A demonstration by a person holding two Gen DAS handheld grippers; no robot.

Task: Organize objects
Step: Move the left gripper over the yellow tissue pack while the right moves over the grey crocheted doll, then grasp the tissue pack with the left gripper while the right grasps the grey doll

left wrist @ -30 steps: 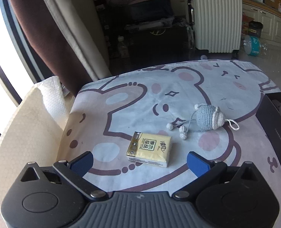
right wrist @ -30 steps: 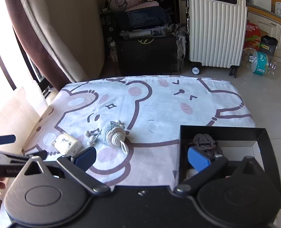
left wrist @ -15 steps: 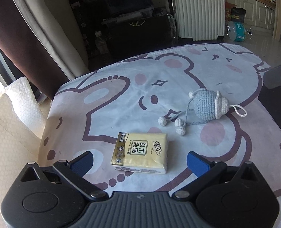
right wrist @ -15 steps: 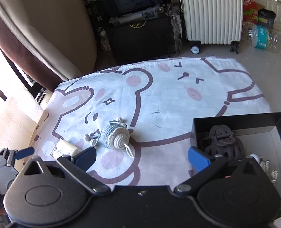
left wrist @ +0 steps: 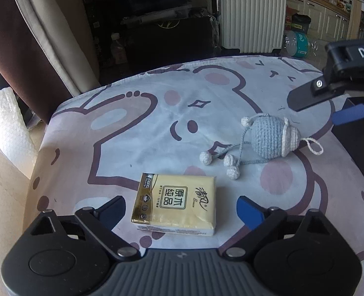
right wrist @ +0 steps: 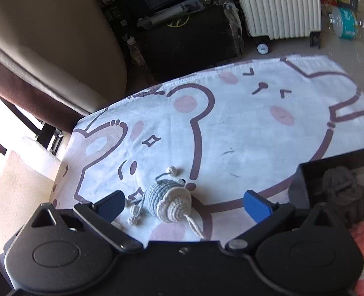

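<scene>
On the tablecloth point(left wrist: 137, 123), tissue pack point(left wrist: 175, 204) between spread left gripper point(left wrist: 180, 208).

A flat, rectangular yellow tissue packet in glossy plastic wrap point(left wrist: 175, 203) lies face up on the bear-print cloth, its printed label with dark Chinese characters readable on top and a darker gold band along its left end. Just beyond it and to the right, apart from it, a small crocheted grey-blue ball charm with a cream ruffled cap point(left wrist: 270, 138) rests on its side, the cap end pointing right. A cream loop trails from the cap, and thin grey cords ending in small white pompoms spread toward the packet. At the cloth's right edge stands an open black rectangular box point(right wrist: 302, 172), holding a dark knotted item and something pink.
</scene>
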